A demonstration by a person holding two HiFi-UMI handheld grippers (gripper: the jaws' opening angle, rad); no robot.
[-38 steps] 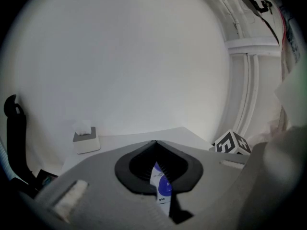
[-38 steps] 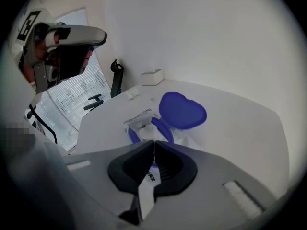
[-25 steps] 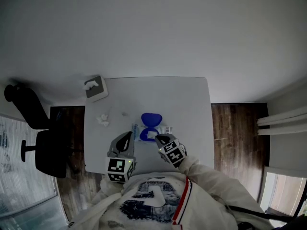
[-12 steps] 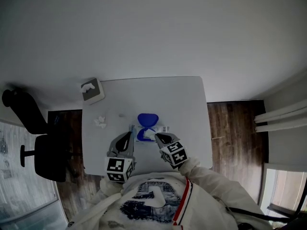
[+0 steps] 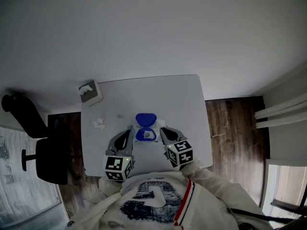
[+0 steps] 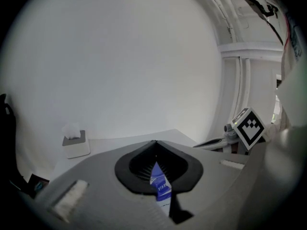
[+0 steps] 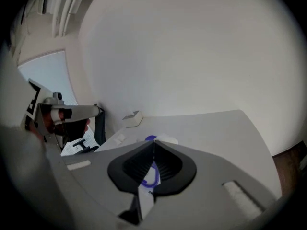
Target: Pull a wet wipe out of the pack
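The wet wipe pack (image 5: 145, 134) lies on the white table (image 5: 182, 104) with its blue lid (image 5: 146, 119) flipped open toward the far side. My left gripper (image 5: 130, 129) is shut on the pack's left end; the blue printed wrapper (image 6: 159, 188) shows between its jaws. My right gripper (image 5: 161, 128) is at the pack's right side, lifted a little, jaws shut. A white wipe (image 5: 159, 124) shows at its tips, and in the right gripper view the white sheet (image 7: 166, 139) pokes out past the jaws beside the blue lid (image 7: 150, 138).
A grey tissue box (image 5: 90, 91) stands at the table's far left corner. A crumpled white wipe (image 5: 100, 123) lies left of the pack. A black office chair (image 5: 43, 152) stands on the wooden floor at the left.
My right gripper has moved from over the pack's opening to the right and upward, jaws still shut. The left gripper has stayed on the pack.
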